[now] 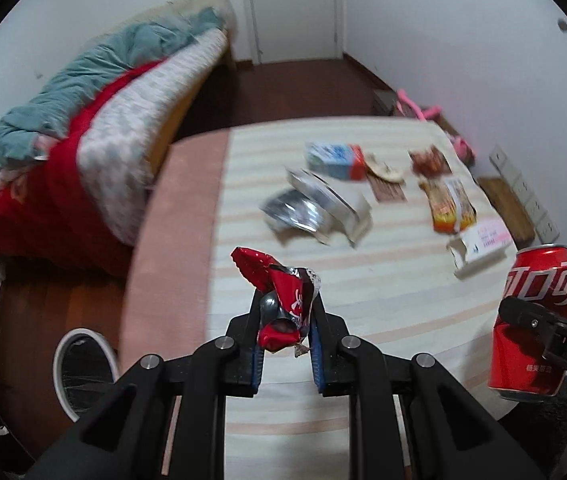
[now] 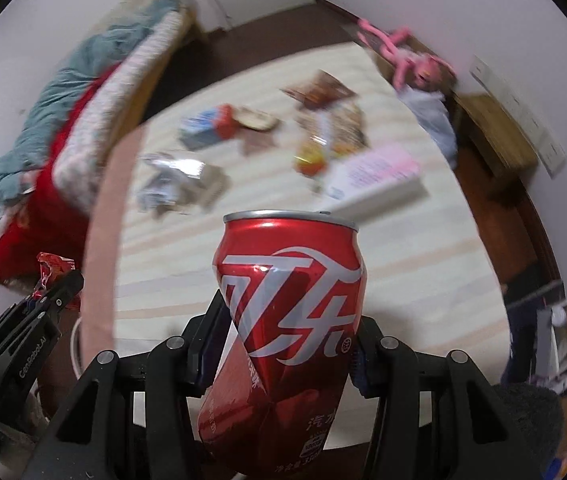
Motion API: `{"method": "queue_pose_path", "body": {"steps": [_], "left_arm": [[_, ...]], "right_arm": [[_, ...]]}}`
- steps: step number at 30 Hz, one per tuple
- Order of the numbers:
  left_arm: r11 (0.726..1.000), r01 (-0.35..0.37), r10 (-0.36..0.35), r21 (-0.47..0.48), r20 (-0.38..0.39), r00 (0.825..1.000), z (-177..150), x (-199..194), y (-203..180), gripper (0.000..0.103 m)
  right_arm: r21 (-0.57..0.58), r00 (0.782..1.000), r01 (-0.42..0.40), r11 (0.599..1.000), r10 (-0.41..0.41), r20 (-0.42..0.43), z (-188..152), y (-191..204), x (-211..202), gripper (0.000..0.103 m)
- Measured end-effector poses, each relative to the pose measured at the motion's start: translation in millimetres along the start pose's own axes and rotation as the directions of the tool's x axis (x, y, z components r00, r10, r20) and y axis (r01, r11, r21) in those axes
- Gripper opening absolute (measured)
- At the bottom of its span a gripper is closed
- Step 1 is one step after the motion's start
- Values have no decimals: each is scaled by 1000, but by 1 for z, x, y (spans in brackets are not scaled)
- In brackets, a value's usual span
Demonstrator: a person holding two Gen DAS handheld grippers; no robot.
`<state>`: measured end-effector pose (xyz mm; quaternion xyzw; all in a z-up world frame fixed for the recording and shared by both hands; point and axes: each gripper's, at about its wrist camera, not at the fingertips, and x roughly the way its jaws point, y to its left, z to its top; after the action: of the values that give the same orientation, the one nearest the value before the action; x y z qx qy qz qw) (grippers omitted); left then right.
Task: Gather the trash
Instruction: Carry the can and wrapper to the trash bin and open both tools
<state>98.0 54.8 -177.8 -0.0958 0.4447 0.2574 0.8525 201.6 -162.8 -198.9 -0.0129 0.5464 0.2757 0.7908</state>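
My left gripper (image 1: 285, 312) is shut on a crumpled red foil wrapper (image 1: 279, 292) and holds it above the near edge of the striped table (image 1: 323, 424). My right gripper (image 2: 283, 316) is shut on a dented red cola can (image 2: 283, 332), also seen at the right of the left wrist view (image 1: 535, 320). The left gripper and its wrapper (image 2: 49, 268) show at the left of the right wrist view. More trash lies further back on the table: a blue and orange carton (image 1: 335, 160), a silver foil pack (image 1: 303, 210), snack bags (image 1: 449, 204), a white and pink box (image 1: 479, 246).
A white-rimmed bin (image 1: 79, 372) stands on the floor left of the table. A bed with red and teal bedding (image 1: 83, 120) is at the left. A wooden stand (image 1: 507, 208) and a pink toy (image 1: 423, 110) are by the right wall. A door (image 1: 295, 8) is at the back.
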Motion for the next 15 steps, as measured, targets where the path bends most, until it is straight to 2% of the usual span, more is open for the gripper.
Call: {"method": "queue_pose_path", "body": {"steps": [8,15], "left_arm": [[991,-96,106,-93,109,988,-2,-62,85,15],[964,-180,206,-195,121,971,-17,-92,173,15]], "right_arm": [[-166,994,-93,982,101,43,2,104,-32,53],[-327,979,-187,926,203,17,-7,219,-36,53]]}}
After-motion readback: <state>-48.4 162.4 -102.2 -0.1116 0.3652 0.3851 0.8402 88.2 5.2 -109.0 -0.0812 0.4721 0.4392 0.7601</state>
